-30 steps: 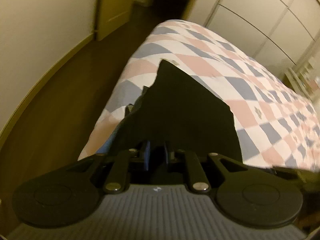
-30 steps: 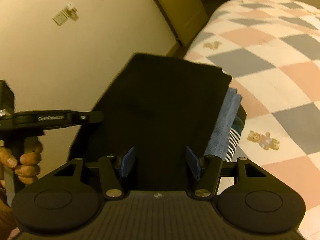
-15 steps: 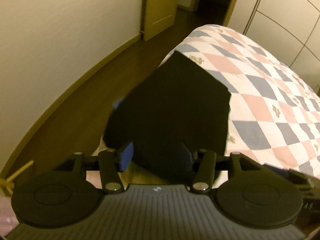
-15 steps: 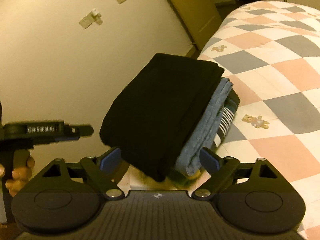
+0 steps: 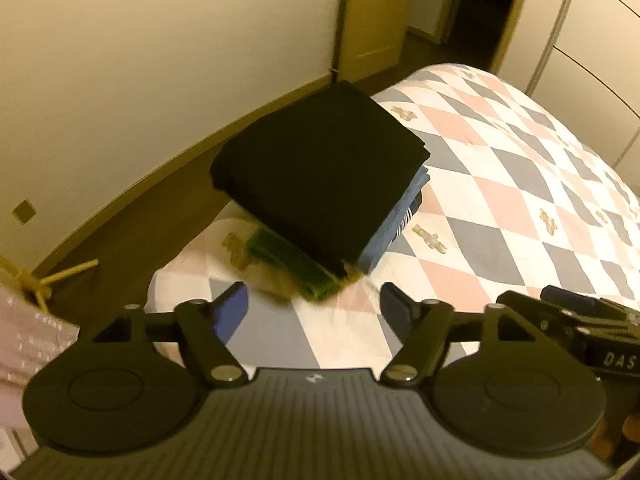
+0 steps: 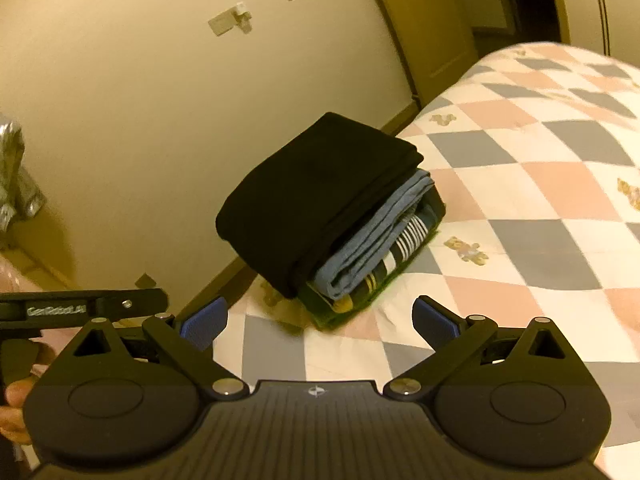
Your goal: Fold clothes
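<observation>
Stack (image 6: 332, 216): folded clothes, black piece (image 5: 320, 172) topmost, near bed (image 5: 520, 184) corner. Soft, light, layers slide; you take hold under bottom layer, both sides. Left hand-held gripper (image 5: 314, 312), right hand-held gripper (image 6: 318, 320): jaws apart, empty, short of stack.

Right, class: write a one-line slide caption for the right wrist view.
Open right gripper faces a stack of folded clothes, black garment on top, on the checked bedspread.

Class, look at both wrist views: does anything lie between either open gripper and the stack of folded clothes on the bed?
Nothing visible does. Only bare checked quilt separates the right gripper and left gripper from the stack.
</observation>
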A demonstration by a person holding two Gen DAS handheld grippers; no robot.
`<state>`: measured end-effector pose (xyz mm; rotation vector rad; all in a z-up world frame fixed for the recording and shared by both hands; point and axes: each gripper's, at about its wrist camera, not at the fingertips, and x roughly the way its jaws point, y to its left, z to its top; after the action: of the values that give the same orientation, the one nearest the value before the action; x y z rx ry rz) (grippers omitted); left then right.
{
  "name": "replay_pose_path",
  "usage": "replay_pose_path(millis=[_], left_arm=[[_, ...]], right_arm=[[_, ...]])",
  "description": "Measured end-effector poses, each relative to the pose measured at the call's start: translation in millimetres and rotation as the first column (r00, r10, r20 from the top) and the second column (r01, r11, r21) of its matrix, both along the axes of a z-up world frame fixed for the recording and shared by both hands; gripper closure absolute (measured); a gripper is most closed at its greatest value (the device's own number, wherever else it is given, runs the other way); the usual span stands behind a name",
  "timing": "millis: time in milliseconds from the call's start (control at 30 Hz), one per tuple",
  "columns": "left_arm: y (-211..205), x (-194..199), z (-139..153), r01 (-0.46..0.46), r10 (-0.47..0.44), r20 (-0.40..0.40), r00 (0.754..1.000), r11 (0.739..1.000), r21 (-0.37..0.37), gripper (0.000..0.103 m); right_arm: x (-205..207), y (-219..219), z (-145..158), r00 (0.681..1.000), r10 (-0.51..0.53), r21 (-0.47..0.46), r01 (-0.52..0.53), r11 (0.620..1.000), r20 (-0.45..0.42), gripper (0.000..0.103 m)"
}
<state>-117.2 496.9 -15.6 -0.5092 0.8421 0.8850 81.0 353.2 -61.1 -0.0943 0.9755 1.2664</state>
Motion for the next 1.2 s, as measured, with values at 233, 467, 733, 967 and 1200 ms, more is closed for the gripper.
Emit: replay_pose_path(millis=[233, 467, 733, 967, 1200], left_arm=[[-41, -16, 22, -0.034, 0.033, 0.017, 0.999, 0.997, 0.073, 0.017], [-57, -17, 45, 0.008, -0.005, -0.015, 1.0, 0.984, 0.179, 0.004], [-67, -38, 54, 0.013, 0.008, -0.076, 0.997, 0.962, 0.273, 0.001], [-76, -60, 49, -0.006, 0.014, -0.046, 0.999, 0.983, 0.182, 0.001], [-99, -63, 55, -0.054, 0.059, -0.023, 0.998, 0.983, 0.178, 0.001]], right_arm=[[-8, -25, 16, 0.999, 0.009, 0.034, -0.01, 0.999, 0.046, 0.001], [-21, -38, 33, 0.995, -0.034, 0.066, 0.028, 0.997, 0.09, 0.0], [-50, -46, 42, 0.992, -0.091, 0.074, 0.085, 0.994, 0.086, 0.0], [-73, -57, 46, 0.988, -0.092, 0.065, 0.085, 0.994, 0.124, 0.0], [-66, -58, 52, 0.992, -0.034, 0.054, 0.027, 0.998, 0.122, 0.0]])
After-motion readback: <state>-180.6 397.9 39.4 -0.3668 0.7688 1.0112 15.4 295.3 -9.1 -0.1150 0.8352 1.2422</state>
